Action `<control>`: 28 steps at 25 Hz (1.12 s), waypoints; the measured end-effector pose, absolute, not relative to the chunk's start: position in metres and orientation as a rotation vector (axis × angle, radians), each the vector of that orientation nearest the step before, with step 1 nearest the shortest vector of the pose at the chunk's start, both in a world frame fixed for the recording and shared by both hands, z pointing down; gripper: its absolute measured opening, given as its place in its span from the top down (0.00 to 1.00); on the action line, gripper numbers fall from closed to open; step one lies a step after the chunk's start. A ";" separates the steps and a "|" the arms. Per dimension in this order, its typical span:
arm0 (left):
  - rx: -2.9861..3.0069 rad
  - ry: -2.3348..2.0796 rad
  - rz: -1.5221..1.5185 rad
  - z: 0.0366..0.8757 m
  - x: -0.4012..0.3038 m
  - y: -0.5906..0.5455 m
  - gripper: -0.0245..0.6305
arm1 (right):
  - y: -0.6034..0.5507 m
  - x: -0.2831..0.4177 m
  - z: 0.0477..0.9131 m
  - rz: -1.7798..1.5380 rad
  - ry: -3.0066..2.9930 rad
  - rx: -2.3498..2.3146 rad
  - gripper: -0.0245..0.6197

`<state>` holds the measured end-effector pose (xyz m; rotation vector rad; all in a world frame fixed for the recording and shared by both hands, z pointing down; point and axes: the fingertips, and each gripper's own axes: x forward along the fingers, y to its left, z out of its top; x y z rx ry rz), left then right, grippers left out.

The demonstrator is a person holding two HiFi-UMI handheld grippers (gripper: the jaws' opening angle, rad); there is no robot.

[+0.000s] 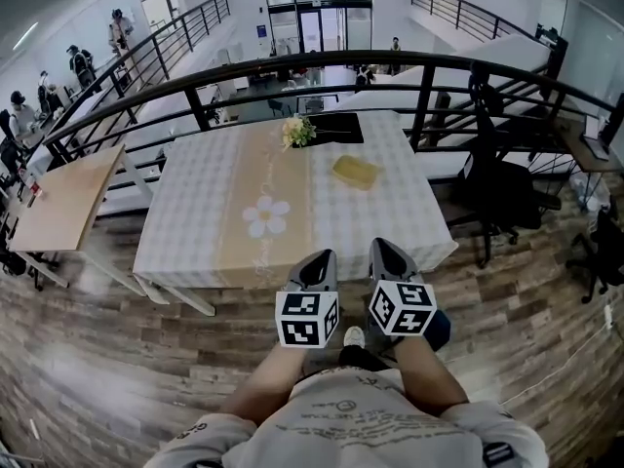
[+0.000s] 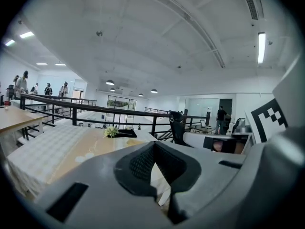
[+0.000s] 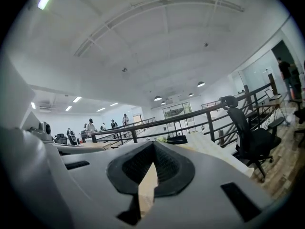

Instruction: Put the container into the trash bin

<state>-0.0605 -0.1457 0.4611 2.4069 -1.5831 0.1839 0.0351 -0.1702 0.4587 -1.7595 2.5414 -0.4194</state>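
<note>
The yellow container (image 1: 356, 172) lies on the checked tablecloth, right of the table's middle. A black rectangular bin (image 1: 336, 128) sits at the table's far edge, and it also shows in the left gripper view as a black bin (image 2: 125, 133). My left gripper (image 1: 320, 258) and right gripper (image 1: 385, 248) hover side by side over the table's near edge, well short of the container. Both are shut with nothing between the jaws, as the left gripper (image 2: 153, 145) and right gripper (image 3: 153, 145) show in their own views.
A small flower bunch (image 1: 298, 131) stands just left of the bin. A beige runner (image 1: 265, 213) with a daisy print crosses the table. A black railing (image 1: 292, 71) curves behind it, a wooden desk (image 1: 60, 201) stands left, and an office chair (image 1: 497, 198) right.
</note>
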 end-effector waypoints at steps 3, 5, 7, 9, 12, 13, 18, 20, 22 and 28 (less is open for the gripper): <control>2.400 -1.582 0.204 0.461 -0.050 -0.178 0.96 | -0.204 0.046 0.461 -0.448 2.540 -1.761 0.96; 2.395 -1.586 0.214 0.459 -0.043 -0.203 0.96 | -0.229 0.053 0.460 -0.459 2.543 -1.757 0.96; 2.387 -1.598 0.220 0.457 -0.037 -0.227 0.96 | -0.255 0.059 0.458 -0.466 2.549 -1.751 0.96; 2.383 -1.615 0.223 0.453 -0.033 -0.250 0.96 | -0.279 0.065 0.456 -0.472 2.547 -1.743 0.96; 2.381 -1.640 0.229 0.446 -0.028 -0.282 0.96 | -0.314 0.073 0.453 -0.485 2.544 -1.725 0.96; 2.376 -1.646 0.230 0.445 -0.026 -0.292 0.96 | -0.324 0.074 0.452 -0.487 2.549 -1.719 0.96; 2.358 -1.666 0.244 0.445 -0.017 -0.337 0.96 | -0.373 0.083 0.456 -0.526 2.559 -1.720 0.96; 2.358 -1.668 0.240 0.444 -0.014 -0.349 0.96 | -0.388 0.088 0.457 -0.545 2.551 -1.725 0.96; 2.356 -1.666 0.240 0.447 -0.011 -0.357 0.96 | -0.399 0.090 0.459 -0.558 2.549 -1.727 0.96; 2.340 -1.659 0.242 0.454 -0.012 -0.381 0.96 | -0.420 0.087 0.467 -0.570 2.571 -1.726 0.96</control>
